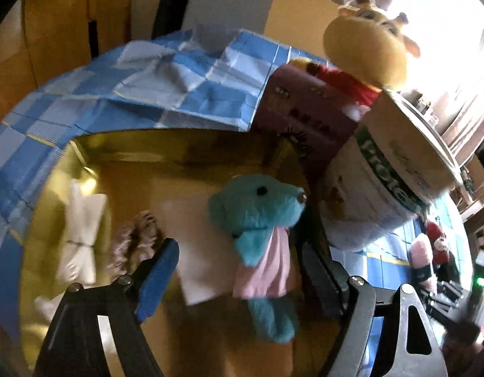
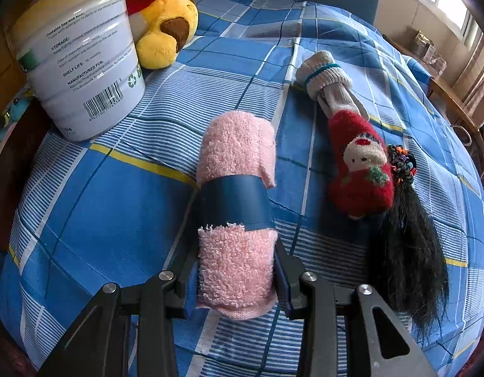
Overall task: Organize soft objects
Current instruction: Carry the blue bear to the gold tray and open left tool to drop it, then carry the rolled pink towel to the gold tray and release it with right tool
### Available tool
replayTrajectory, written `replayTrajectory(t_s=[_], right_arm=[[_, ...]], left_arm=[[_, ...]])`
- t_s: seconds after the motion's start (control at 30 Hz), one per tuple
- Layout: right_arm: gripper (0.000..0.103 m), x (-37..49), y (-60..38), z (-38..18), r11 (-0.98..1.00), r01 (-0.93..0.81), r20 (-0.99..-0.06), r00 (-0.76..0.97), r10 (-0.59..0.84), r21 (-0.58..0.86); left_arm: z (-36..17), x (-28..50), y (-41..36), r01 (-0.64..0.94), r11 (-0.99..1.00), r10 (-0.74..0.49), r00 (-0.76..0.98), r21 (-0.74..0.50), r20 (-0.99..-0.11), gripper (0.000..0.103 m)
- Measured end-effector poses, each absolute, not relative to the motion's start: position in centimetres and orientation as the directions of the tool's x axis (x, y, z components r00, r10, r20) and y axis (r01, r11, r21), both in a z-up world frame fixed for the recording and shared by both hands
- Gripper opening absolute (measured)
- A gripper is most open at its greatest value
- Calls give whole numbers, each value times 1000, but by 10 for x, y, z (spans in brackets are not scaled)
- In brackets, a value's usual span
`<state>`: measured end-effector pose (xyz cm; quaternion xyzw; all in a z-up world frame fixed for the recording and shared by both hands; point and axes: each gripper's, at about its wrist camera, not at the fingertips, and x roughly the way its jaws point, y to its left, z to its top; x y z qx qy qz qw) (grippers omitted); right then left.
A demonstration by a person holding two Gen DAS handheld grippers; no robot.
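Note:
My right gripper (image 2: 237, 278) is shut on a rolled pink towel (image 2: 235, 163) with a dark blue band, which lies on the blue checked cloth (image 2: 100, 188). A red Santa sock roll (image 2: 361, 169), a grey sock (image 2: 323, 72) and a black hair wig (image 2: 405, 251) lie to its right. My left gripper (image 1: 242, 270) is open above a gold-lined box (image 1: 179, 150). A teal bear with a pink scarf (image 1: 260, 220) lies in the box between the fingers, not gripped. A white rolled cloth (image 1: 80, 232) and a pinkish fluffy item (image 1: 135, 238) lie at the box's left.
A large white can (image 2: 78, 62) stands at the cloth's left, with a yellow Pooh plush (image 2: 163, 15) behind it. In the left wrist view the can (image 1: 383, 182) and the plush (image 1: 367, 47) sit right of the box, beside a maroon box (image 1: 304, 116).

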<state>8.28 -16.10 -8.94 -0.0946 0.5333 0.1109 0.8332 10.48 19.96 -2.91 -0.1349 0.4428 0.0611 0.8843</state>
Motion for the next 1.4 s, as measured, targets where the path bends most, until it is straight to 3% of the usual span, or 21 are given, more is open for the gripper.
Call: replayTrajectory(t_s=[0.27,0.6,0.9,1.13,1.27,1.4], right_arm=[[38,82,-158,-88,961,-270,-909,413,65,-55],[32,98,-160,-62,985,-169,-917,395,53,-16],[32,169,-152,18,991,-78,-881,469,-58,-106],[32,251,-96,105,979,-42,-800,583,-138,-199],[32,283,-48,156,977,-38,-732,669,-131,-210],[32,296,19,208,975,-130,-635,772,-15,-182]], left_arm=[[-3,41,191,-213,973,80,685,-94,-724,84],[3,9,195,-164,985,85,704,-45,-705,84],[-2,3,206,-153,985,55,707,-76,-705,85],[-3,2,218,-180,980,74,707,-79,-704,85],[-3,3,226,-199,977,88,704,-77,-705,85],[-7,3,230,-207,976,94,693,-73,-715,85]])
